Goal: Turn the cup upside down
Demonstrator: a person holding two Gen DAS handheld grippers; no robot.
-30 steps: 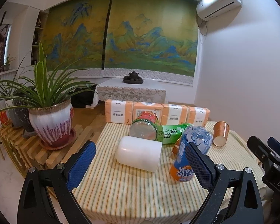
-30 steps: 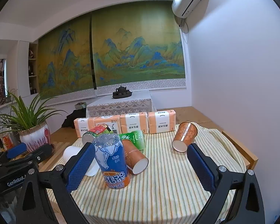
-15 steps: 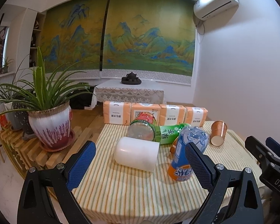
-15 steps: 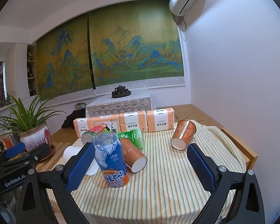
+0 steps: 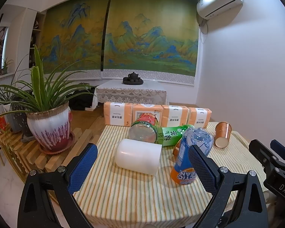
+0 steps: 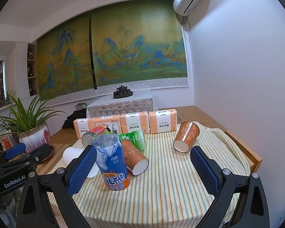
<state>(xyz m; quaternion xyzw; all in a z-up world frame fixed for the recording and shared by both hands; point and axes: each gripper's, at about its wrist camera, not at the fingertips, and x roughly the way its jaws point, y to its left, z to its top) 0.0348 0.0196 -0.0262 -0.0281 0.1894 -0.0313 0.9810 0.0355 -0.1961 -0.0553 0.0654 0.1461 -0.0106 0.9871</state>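
Observation:
Three cups lie on their sides on the striped tablecloth. The white cup rests just beyond my open left gripper, in line with the gap between its blue pads. An orange paper cup lies at the far right, mouth toward me. A second orange cup lies in the middle, touching an upside-down blue bottle. My right gripper is open and holds nothing, short of both orange cups.
A green tea bottle and a clear red-labelled bottle lie behind the white cup. Orange tissue packs line the table's far edge. A potted plant stands on wooden slats to the left. A white wall is on the right.
Both views wobble slightly. Nothing on the table has moved, and both grippers stay open.

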